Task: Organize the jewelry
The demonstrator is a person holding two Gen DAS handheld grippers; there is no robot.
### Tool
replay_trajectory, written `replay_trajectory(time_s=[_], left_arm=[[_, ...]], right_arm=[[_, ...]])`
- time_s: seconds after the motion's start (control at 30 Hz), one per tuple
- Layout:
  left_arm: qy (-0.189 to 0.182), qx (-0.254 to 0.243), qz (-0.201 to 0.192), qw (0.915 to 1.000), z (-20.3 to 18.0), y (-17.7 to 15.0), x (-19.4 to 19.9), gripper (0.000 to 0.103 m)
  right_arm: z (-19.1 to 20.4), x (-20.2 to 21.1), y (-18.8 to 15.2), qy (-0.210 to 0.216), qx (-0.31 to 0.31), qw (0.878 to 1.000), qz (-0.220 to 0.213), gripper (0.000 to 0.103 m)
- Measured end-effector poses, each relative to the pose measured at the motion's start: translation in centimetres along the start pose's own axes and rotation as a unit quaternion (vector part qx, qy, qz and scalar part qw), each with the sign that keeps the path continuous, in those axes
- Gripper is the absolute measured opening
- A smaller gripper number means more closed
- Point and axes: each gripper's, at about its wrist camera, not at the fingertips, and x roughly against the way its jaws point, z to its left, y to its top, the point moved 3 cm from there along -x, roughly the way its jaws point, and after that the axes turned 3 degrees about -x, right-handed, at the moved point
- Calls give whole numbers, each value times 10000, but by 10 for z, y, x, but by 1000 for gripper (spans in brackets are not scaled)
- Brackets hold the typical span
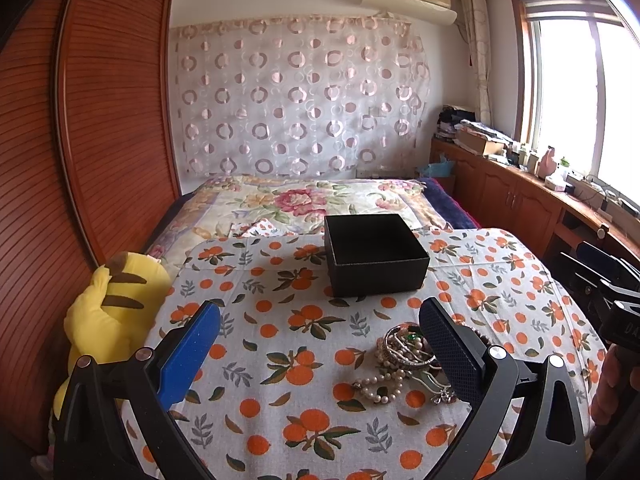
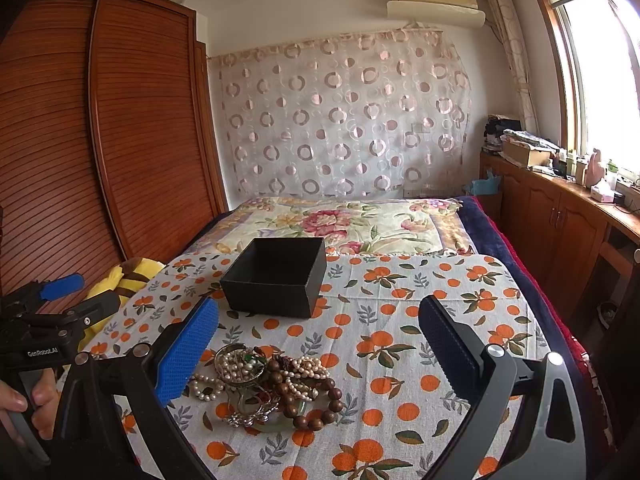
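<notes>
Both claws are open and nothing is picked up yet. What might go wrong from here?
The jewelry pile is tangled: pearl strands, wooden beads and bangles overlap, so one grasp may drag several pieces along. The black box sits loose on the cloth and could slide if bumped. The right claw and left claw might collide over the pile.
</notes>
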Motion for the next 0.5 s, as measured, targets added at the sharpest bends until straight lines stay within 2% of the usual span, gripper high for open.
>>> replay_trajectory(time_s=[0.5], left_arm=[[-2,18,-48,10000,-2,4,5,97]], right_arm=[[2,0,2,1,12,10000,-10,101]])
